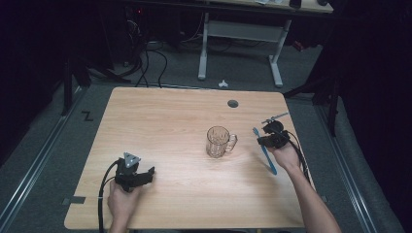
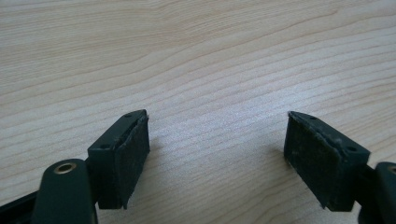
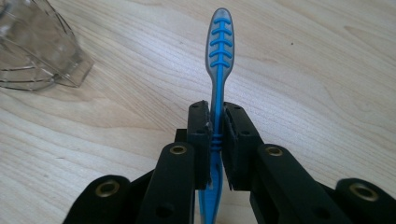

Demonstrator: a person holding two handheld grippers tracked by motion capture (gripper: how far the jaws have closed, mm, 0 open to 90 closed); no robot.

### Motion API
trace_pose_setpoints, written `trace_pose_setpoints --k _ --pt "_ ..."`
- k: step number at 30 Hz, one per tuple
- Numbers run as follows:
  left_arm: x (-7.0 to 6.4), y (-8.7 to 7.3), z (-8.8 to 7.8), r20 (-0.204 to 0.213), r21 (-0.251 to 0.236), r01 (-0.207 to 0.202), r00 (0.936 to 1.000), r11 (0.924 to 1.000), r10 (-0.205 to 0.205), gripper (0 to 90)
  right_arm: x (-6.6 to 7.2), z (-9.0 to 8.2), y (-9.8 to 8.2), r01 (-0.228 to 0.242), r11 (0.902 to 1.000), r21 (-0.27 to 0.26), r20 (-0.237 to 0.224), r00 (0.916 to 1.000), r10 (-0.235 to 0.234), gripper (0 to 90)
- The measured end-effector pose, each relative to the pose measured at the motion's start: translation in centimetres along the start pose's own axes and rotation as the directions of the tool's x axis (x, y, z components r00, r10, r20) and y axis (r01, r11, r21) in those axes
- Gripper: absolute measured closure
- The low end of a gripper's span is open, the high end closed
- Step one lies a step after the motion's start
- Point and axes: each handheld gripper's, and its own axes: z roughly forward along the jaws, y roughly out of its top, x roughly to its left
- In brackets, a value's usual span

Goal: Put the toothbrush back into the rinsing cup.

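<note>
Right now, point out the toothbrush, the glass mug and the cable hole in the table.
toothbrush [image 3: 220, 44], right gripper view, on its head.
glass mug [image 1: 217, 141], high view, on its body.
cable hole [image 1: 232, 103], high view, on its middle.

Left gripper agape, right gripper clamped.

We find no readable words, brand names or numbers anywhere here. We do spot one black zigzag mark on the grey floor just left of the desk, shaped like a letter Z, though we cannot tell whether it is meant as a letter.
</note>
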Motion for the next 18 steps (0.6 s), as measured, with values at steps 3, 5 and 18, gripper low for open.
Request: trace_pose_setpoints --k 3,5,18 --pt "0.0 0.0 0.0 0.0 0.0 0.0 1.0 1.0 0.0 23.0 0.0 -0.4 0.0 0.007 0.9999 -0.015 -0.004 1.0 -0.007 82.2" --pt "0.0 0.0 0.0 0.0 0.0 0.0 1.0 1.0 0.0 23.0 0.0 -1.1 0.0 0.003 0.9992 -0.039 -0.013 0.9999 -0.003 82.2" --pt "-0.1 0.0 0.0 -0.004 0.001 -0.003 1.0 1.0 0.003 23.0 -0.3 -3.6 -0.5 -0.016 0.9919 -0.126 -0.052 0.9986 0.009 82.2"
